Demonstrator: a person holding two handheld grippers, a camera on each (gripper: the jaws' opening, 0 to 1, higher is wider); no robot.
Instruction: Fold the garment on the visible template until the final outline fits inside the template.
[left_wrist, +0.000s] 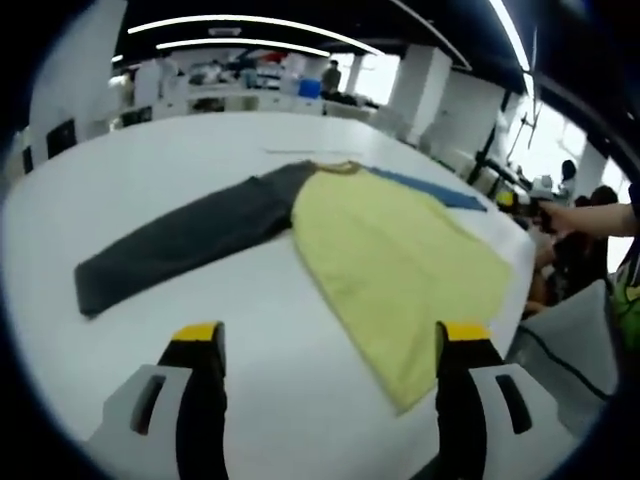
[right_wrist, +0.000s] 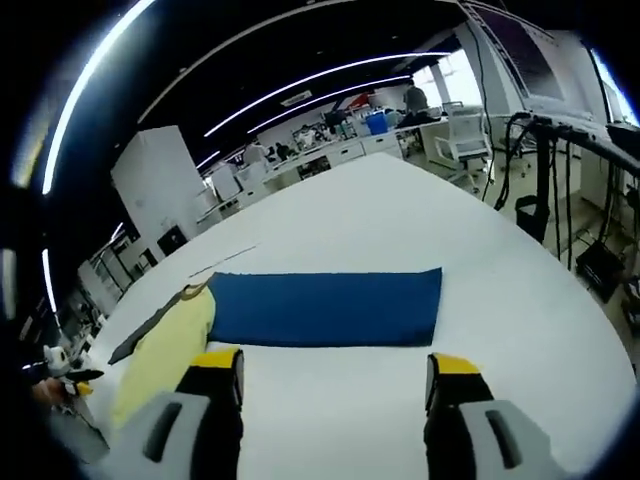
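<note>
One yellow garment, grey sleeve, blue template

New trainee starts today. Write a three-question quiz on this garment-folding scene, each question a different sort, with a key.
1. True or false: the grey sleeve is folded over the yellow body of the garment.
2. What colour is the sleeve that lies spread ahead of the right gripper? A) grey B) blue C) red
3. Fill in: the left gripper hovers over the white ____, holding nothing.

Key:
1. False; it lies spread out flat to the side.
2. B
3. table
</note>
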